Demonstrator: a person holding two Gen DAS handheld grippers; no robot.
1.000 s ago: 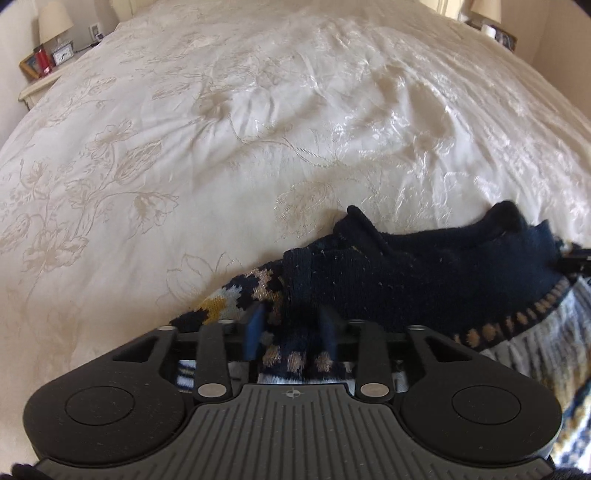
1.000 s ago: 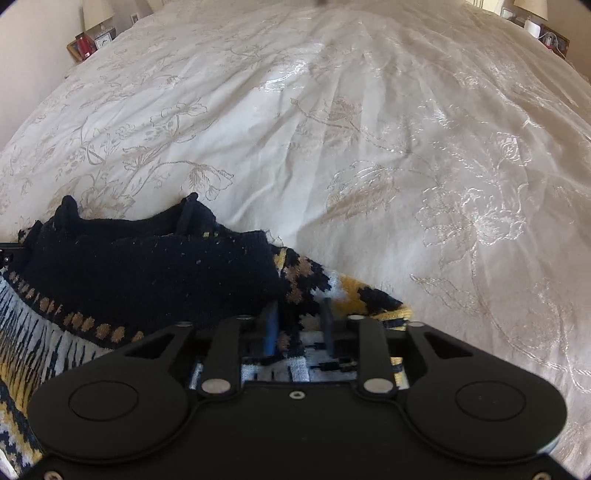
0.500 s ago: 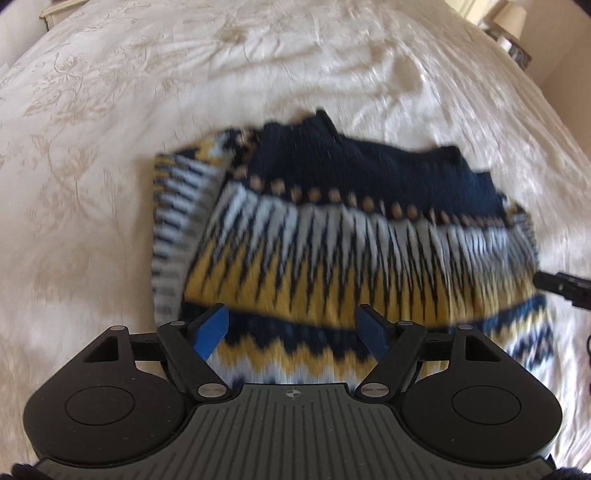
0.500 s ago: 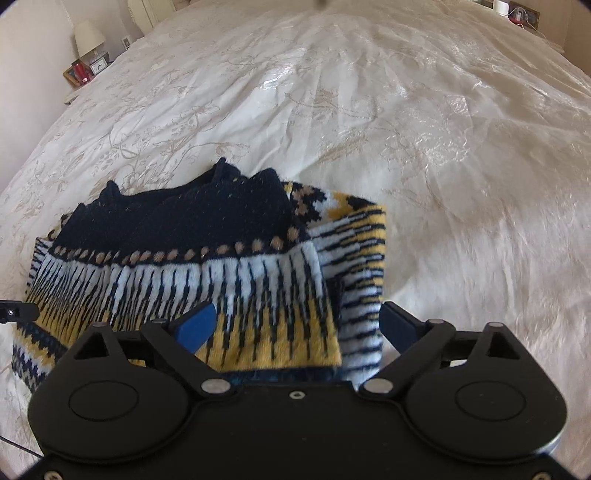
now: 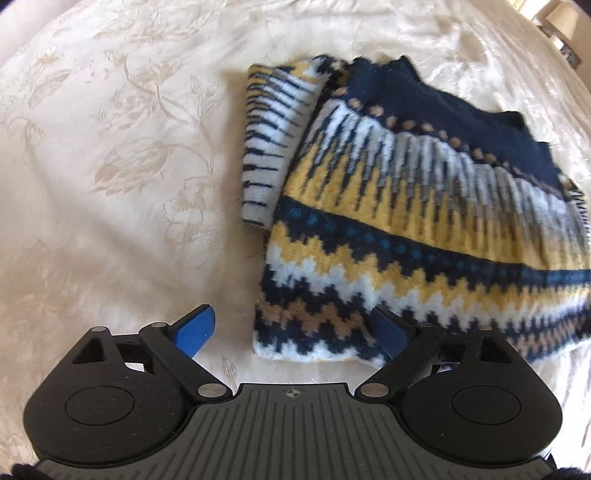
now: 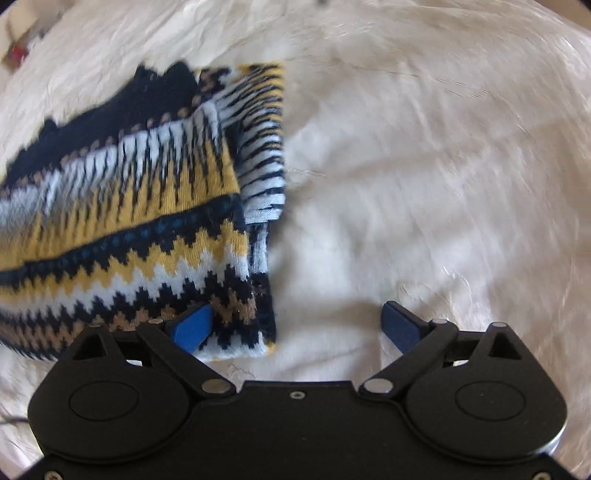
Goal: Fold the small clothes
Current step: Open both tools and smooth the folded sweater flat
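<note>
Patterned knit sweater (image 5: 424, 229) lies folded on the bed, navy yoke at the far edge, yellow, white and tan zigzag bands toward the near edge. On each side a striped sleeve (image 5: 269, 147) is tucked under and shows past the body's side edge. In the left wrist view the sweater fills the right half of the frame; in the right wrist view it fills the left half (image 6: 122, 221). Left tool (image 5: 291, 334) hangs above the near left corner with its blue pads spread wide and the jaws opening; that corner sits between them but neither pad presses on it. Right tool (image 6: 299, 325) hangs over the near right corner, jaws wide apart, nothing gripped; its left pad overlaps the knit in view, contact not certain. Risks, as judged: a pad could snag the loose knit on the way out and drag the corner open; the exposed sleeves could slide further out if the bundle is nudged; the soft bedding may let the fold sag. Surface is a cream bedspread (image 5: 129, 155) with a woven floral pattern, creased, glossy in strong light. A lamp (image 5: 561, 22) shows at the far right; the rest of the room is blurred.
</note>
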